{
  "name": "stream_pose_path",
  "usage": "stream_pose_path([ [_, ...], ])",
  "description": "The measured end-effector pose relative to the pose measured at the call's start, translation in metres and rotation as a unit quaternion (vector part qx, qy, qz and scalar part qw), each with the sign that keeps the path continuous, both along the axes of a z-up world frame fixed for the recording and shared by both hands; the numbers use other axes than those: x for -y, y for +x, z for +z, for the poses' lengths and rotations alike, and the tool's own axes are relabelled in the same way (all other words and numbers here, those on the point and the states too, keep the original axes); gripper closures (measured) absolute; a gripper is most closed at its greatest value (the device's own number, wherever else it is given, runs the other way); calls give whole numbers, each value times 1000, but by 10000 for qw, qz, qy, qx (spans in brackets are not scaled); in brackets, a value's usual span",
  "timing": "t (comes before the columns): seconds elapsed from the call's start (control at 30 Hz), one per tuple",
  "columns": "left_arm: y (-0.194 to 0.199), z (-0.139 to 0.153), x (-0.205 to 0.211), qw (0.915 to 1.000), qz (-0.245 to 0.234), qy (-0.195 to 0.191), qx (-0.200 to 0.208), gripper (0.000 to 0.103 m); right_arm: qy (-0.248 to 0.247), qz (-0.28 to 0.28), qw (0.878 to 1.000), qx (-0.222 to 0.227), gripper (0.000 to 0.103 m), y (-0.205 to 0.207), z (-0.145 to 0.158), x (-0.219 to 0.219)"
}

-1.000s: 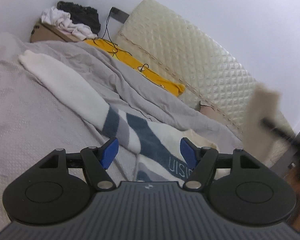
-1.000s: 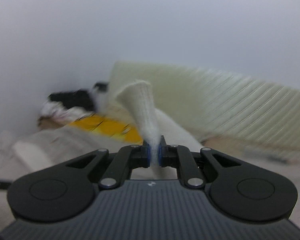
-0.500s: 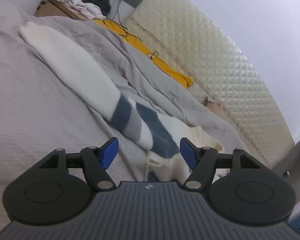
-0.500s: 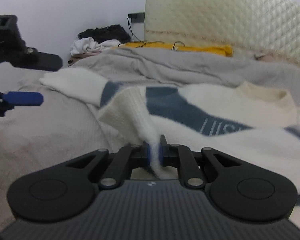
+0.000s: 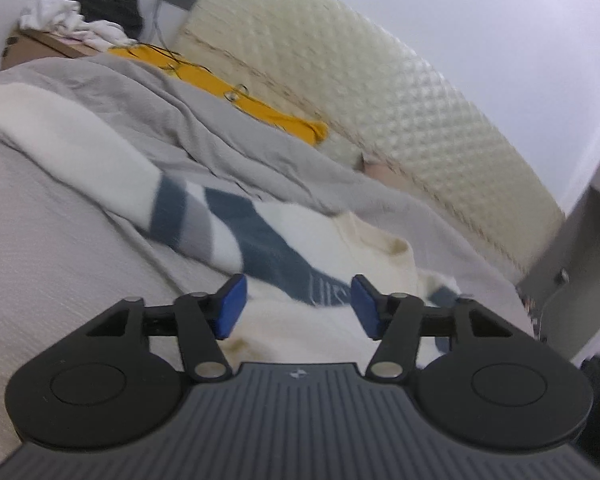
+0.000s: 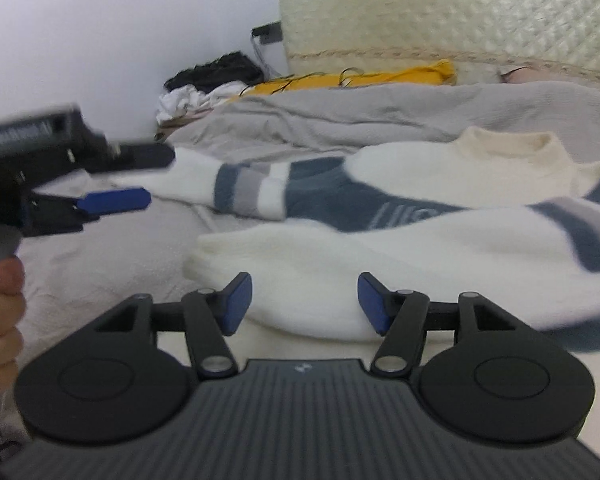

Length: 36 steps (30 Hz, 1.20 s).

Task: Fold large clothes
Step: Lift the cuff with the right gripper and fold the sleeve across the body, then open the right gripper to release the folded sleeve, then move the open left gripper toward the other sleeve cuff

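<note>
A white knit sweater (image 5: 260, 248) with blue and grey stripes lies spread on the grey bed cover (image 5: 52, 248). One sleeve (image 6: 420, 256) is folded across its body below the cream collar (image 6: 512, 148). My right gripper (image 6: 304, 300) hovers just over that sleeve's cuff end. Its jaws are opening, and the cloth lies under them with the pads clear of it. My left gripper (image 5: 298, 304) hangs low over the sweater's chest near the lettering. Its jaws are closing but still wide apart, not pressing on the cloth. In the right wrist view the left gripper (image 6: 140, 178) shows at the left edge.
A crumpled grey blanket (image 5: 228, 152) lies behind the sweater, with a yellow garment (image 5: 220, 84) and cables beyond it. A quilted cream headboard (image 5: 380, 112) leans on the wall. A cardboard box (image 5: 40, 44) carries white and black clothes. A hand (image 6: 0, 312) grips the left tool.
My right gripper came down with the sleeve pinched, laid it across the sweater's body and let go. My left gripper moved closer over the sweater and its jaws narrowed a little.
</note>
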<state>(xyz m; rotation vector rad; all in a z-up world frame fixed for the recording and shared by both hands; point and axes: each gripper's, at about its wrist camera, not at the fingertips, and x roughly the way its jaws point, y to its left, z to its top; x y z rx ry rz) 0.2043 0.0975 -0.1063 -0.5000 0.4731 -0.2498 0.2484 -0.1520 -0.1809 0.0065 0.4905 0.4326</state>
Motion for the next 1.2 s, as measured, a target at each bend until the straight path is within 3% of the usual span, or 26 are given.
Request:
stream_pose_path([
  [0.13, 8, -13, 33, 9987, -275, 383, -175, 61, -97, -368, 9992, 107, 42, -4, 5, 28],
  [0.33, 21, -40, 64, 9922, -336, 1045, -589, 65, -65, -977, 9948, 295, 43, 14, 0, 65],
  [0.43, 28, -51, 70, 9869, -285, 1345, -840, 65, -172, -1277, 9915, 154, 47, 31, -12, 76],
  [0.57, 35, -63, 72, 9833, -296, 1470, -1031, 65, 34, -1505, 9881, -302, 52, 55, -37, 90],
  [0.73, 38, -68, 73, 9836, -246, 1481, -1002, 65, 11, -1493, 9885, -233, 52, 55, -43, 88],
  [1.0, 21, -51, 77, 9850, -281, 1498, -812, 61, 236, -1632, 9862, -170, 52, 9, -13, 95],
  [1.2, -2, -27, 73, 9887, -299, 1424, -375, 55, 285, -1751, 9840, 144, 51, -40, 19, 91],
])
